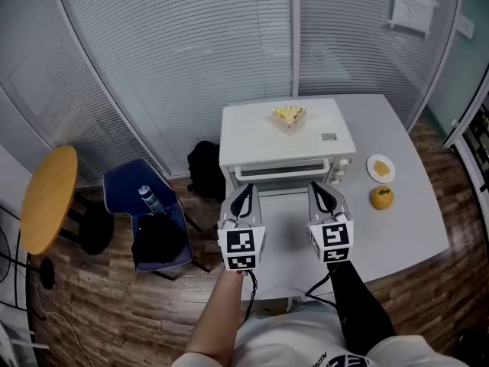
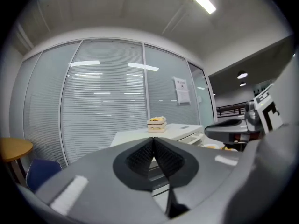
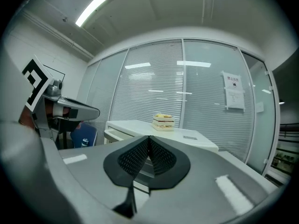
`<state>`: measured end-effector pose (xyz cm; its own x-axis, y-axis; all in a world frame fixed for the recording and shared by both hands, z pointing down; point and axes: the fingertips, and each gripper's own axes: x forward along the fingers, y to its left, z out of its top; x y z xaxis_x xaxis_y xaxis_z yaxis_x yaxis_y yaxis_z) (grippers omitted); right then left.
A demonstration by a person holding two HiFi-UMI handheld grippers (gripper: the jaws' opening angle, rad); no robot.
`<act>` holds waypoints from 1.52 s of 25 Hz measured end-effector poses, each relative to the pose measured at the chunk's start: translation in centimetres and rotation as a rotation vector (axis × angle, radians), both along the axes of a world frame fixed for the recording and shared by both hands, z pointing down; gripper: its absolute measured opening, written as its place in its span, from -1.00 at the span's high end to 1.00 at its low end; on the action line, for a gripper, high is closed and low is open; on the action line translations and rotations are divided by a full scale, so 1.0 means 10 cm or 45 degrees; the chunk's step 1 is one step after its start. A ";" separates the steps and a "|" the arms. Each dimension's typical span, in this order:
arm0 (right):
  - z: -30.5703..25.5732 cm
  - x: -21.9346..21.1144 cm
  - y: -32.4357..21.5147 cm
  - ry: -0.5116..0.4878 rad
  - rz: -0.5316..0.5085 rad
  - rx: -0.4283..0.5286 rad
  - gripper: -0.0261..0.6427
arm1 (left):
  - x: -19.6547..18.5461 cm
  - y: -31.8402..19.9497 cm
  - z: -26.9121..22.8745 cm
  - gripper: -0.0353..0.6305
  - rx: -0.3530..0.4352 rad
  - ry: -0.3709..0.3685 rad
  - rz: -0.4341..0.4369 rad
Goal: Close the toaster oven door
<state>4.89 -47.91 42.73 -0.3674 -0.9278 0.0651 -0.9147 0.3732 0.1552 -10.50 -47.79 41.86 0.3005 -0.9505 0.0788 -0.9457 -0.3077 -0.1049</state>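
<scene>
Left gripper [image 1: 243,189]; food box [image 1: 289,117] on oven [image 1: 252,134]

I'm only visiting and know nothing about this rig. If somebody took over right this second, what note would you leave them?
Left gripper: jaws together, empty, held in front of the oven.
Right gripper: the same, jaws together, empty.
The oven stands on the table with a food box on top.
Door: its handle sits up by the oven front, not folded down flat. I cannot tell whether it is fully shut.
Left to do: check the door and push it home if a gap remains.
</scene>
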 end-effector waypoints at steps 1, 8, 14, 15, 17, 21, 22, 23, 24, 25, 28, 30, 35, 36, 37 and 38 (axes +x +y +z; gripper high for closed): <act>-0.03 -0.01 0.08 0.000 0.006 0.006 0.91 | 0.00 0.08 -0.04 0.72 0.011 0.001 0.020; -0.08 -0.09 0.68 0.006 0.060 0.013 0.91 | -0.06 0.62 -0.25 0.72 0.055 -0.008 0.122; -0.06 -0.03 1.19 -0.003 0.144 0.016 0.91 | -0.08 1.04 -0.29 0.72 0.071 -0.030 0.204; -0.07 -0.02 1.26 -0.005 0.153 0.018 0.91 | -0.08 1.10 -0.29 0.72 0.074 -0.030 0.215; -0.10 0.00 1.40 -0.008 0.164 0.026 0.91 | -0.08 1.21 -0.31 0.72 0.081 -0.028 0.228; -0.19 0.07 1.61 -0.029 0.166 0.048 0.91 | -0.04 1.40 -0.36 0.72 0.091 -0.024 0.234; -0.23 0.09 1.65 -0.033 0.160 0.055 0.91 | -0.01 1.44 -0.37 0.72 0.095 -0.027 0.234; -0.26 0.10 1.68 -0.037 0.151 0.063 0.91 | 0.01 1.49 -0.38 0.72 0.097 -0.030 0.235; -0.28 0.10 1.71 -0.040 0.140 0.071 0.91 | 0.03 1.53 -0.39 0.72 0.099 -0.035 0.234; -0.31 0.11 1.74 -0.042 0.128 0.076 0.91 | 0.05 1.58 -0.40 0.72 0.100 -0.042 0.232; -0.36 0.15 1.82 -0.053 0.089 0.079 0.91 | 0.10 1.70 -0.42 0.72 0.095 -0.051 0.214; -0.39 0.19 1.90 -0.062 0.062 0.079 0.91 | 0.15 1.79 -0.42 0.72 0.087 -0.042 0.198; -0.38 0.33 2.09 -0.051 0.007 0.092 0.91 | 0.25 2.00 -0.37 0.72 0.080 -0.032 0.136; -0.37 0.36 2.14 -0.052 -0.003 0.092 0.91 | 0.27 2.05 -0.36 0.72 0.080 -0.031 0.127; -0.36 0.39 2.18 -0.052 -0.011 0.092 0.91 | 0.30 2.09 -0.36 0.72 0.082 -0.032 0.118; -0.35 0.41 2.22 -0.053 -0.020 0.093 0.91 | 0.32 2.14 -0.36 0.72 0.084 -0.035 0.110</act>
<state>9.02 -25.72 39.28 -0.3826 -0.9237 -0.0181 -0.9152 0.3763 0.1446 -7.29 -26.41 38.29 0.3801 -0.9246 0.0260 -0.9125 -0.3794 -0.1530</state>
